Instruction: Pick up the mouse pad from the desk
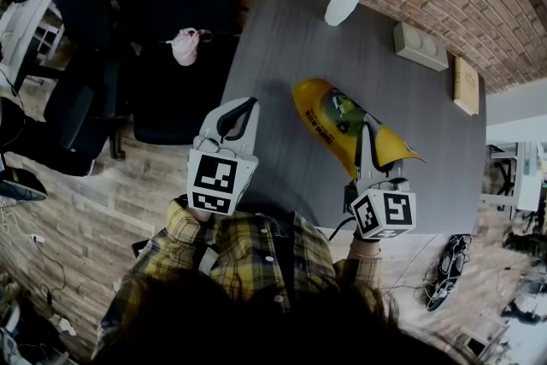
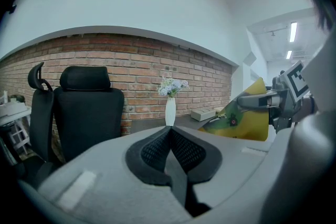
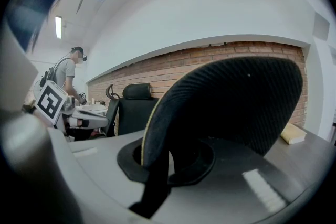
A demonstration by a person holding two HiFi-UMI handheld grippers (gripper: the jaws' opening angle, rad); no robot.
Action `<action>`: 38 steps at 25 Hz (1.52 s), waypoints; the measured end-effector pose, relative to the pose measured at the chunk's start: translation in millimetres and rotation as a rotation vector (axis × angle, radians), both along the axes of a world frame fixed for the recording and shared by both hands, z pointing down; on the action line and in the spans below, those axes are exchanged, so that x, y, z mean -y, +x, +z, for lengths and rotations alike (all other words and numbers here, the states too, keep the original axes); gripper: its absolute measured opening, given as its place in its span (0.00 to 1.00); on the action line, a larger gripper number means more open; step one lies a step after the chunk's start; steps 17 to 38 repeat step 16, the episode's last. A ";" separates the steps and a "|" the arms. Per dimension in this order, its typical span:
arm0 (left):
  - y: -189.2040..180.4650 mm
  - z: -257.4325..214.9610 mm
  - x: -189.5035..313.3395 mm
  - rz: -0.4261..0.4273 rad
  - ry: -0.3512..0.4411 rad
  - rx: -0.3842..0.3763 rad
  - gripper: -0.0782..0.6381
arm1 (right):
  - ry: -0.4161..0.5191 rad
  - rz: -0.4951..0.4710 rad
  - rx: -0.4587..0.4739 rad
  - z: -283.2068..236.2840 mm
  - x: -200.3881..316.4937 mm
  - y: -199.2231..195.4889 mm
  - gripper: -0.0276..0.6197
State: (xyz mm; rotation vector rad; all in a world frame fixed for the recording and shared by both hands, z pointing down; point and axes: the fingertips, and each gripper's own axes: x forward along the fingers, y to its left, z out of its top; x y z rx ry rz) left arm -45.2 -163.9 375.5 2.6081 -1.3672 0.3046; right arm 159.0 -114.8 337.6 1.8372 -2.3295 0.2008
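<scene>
The mouse pad (image 1: 340, 126) is yellow with a green print and curls up off the dark grey desk (image 1: 282, 81). My right gripper (image 1: 369, 127) is shut on its near edge. In the right gripper view the pad's black textured underside (image 3: 231, 105) rises from between the jaws of that gripper (image 3: 163, 157) and fills most of the picture. My left gripper (image 1: 242, 105) hovers over the desk's left edge, shut with nothing in it. Seen from the left gripper (image 2: 169, 131), the lifted pad (image 2: 247, 119) hangs at the right.
A white vase of lilac flowers (image 1: 344, 2) stands at the desk's far edge. A beige box (image 1: 420, 47) and a book (image 1: 466, 85) lie far right. Black office chairs (image 1: 171, 4) stand left of the desk. A person (image 3: 68, 73) stands far off.
</scene>
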 end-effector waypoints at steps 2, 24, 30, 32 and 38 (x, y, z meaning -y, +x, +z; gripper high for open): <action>0.2 0.0 0.2 0.000 0.001 0.001 0.11 | 0.000 0.000 -0.001 0.2 0.0 0.6 0.06; 0.0 0.3 -0.4 0.001 -0.004 0.001 0.11 | -0.003 0.002 0.001 0.1 -0.5 0.6 0.06; 0.0 0.3 -0.4 0.001 -0.004 0.001 0.11 | -0.003 0.002 0.001 0.1 -0.5 0.6 0.06; 0.0 0.3 -0.4 0.001 -0.004 0.001 0.11 | -0.003 0.002 0.001 0.1 -0.5 0.6 0.06; 0.0 0.3 -0.4 0.001 -0.004 0.001 0.11 | -0.003 0.002 0.001 0.1 -0.5 0.6 0.06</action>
